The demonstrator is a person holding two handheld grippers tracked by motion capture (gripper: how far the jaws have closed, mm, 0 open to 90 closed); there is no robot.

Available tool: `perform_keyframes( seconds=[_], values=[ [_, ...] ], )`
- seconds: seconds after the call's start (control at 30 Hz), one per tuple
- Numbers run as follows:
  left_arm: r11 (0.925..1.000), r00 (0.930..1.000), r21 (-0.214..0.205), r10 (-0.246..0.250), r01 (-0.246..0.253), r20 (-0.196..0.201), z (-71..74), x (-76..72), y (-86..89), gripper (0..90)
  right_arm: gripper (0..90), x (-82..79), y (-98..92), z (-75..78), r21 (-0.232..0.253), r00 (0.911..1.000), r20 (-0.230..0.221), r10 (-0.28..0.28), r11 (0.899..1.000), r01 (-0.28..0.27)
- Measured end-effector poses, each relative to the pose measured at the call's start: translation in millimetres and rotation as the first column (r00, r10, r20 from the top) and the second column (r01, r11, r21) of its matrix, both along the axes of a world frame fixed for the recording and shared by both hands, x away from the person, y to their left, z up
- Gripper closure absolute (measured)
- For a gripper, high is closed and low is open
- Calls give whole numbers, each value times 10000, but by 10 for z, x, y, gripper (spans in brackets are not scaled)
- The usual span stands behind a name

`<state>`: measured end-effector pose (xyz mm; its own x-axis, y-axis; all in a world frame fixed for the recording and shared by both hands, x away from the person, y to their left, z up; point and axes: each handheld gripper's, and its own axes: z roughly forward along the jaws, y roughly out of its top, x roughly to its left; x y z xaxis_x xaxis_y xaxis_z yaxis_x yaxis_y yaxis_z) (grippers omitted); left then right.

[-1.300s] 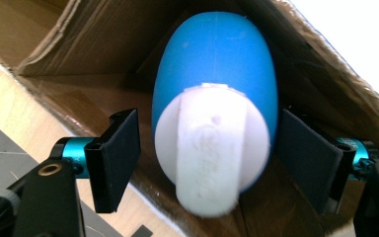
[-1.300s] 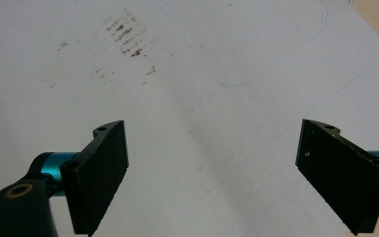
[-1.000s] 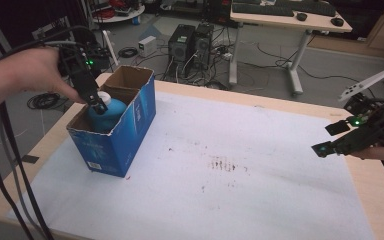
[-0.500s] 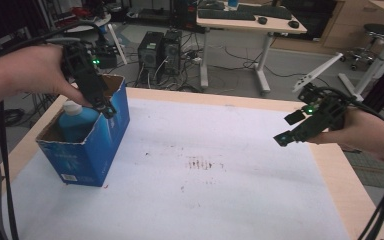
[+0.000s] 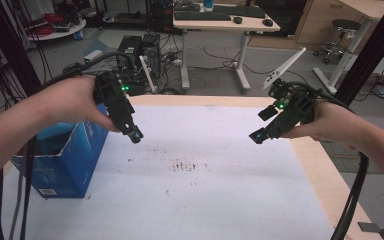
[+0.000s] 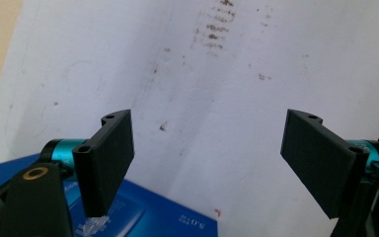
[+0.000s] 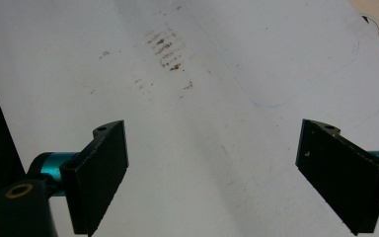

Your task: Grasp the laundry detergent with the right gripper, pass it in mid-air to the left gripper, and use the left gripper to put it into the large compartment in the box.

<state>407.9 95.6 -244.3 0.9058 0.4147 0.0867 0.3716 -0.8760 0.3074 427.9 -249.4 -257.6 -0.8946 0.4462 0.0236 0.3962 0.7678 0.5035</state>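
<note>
The left gripper (image 5: 136, 135) has lifted clear of the open blue cardboard box (image 5: 67, 160) at the table's left edge; the right gripper (image 5: 258, 136) has moved inward. Both gape wide, empty. Keep them apart, above the stained white tabletop (image 5: 205, 190).

The open blue cardboard box (image 5: 65, 160) carries white print and a small white label low on its side. A white sheet (image 5: 205, 190), marked at its middle with a patch of short brown-red streaks and scattered specks, covers the pale wooden counter (image 5: 325, 175), whose tan edge frames it. The left hand-held gripper (image 5: 136, 135) is black with teal fittings and a green light; the right hand-held gripper (image 5: 258, 136) matches it in black, teal and green.
</note>
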Motion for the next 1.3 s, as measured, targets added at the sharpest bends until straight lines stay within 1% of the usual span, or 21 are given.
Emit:
perform_keyframes(
  seconds=[0.1, 0.13, 0.27, 0.5, 0.6, 0.73, 0.83, 1.03, 1.17, 1.3],
  values=[
    [10000, 10000, 34, 33, -33, 82, -36, 8, -50, 207, 122, 1, 0, -1, -55, 10000, -14, -40, 10000, 40],
    [10000, 10000, 67, 50, -50, 86, -75, 14, -91, 207, 122, 6, 2, -6, -39, 10000, 17, 9, 10000, -8],
    [10000, 10000, 1, 18, -18, -9, -148, 0, -158, 207, 122, 17, 16, -13, -30, 9999, -26, 108, 9999, -108],
    [10000, 10000, 41, -19, 19, -62, -225, -12, -208, 208, 122, 27, 17, -16, -25, 9999, -26, 133, 9999, -133],
    [9998, 9999, 189, -49, 51, -88, -248, -13, -220, 207, 122, 33, 18, -24, -27, 9998, -31, 186, 9998, -186],
    [9999, 9999, 150, -51, 52, -116, -257, -10, -225, 207, 122, 34, 18, -24, -28, 9998, -56, 204, 9998, -204],
    [9995, 9998, 286, -124, 128, -157, -262, 0, -219, 207, 122, 31, 25, -32, -87, 9997, -78, 238, 9997, -238],
    [9998, 9999, 204, -61, 63, -101, -251, 1, -193, 207, 122, 36, 33, -35, -57, 9997, -84, 247, 9997, -248],
    [9996, 9999, 272, -53, 56, -117, -241, -5, -178, 208, 122, 35, 45, -40, -140, 9996, -83, 284, 9995, -285],
    [9997, 9999, 240, -30, 33, -125, -246, -10, -175, 208, 122, 37, 49, -43, -162, 9995, -83, 304, 9994, -306]
  ],
)
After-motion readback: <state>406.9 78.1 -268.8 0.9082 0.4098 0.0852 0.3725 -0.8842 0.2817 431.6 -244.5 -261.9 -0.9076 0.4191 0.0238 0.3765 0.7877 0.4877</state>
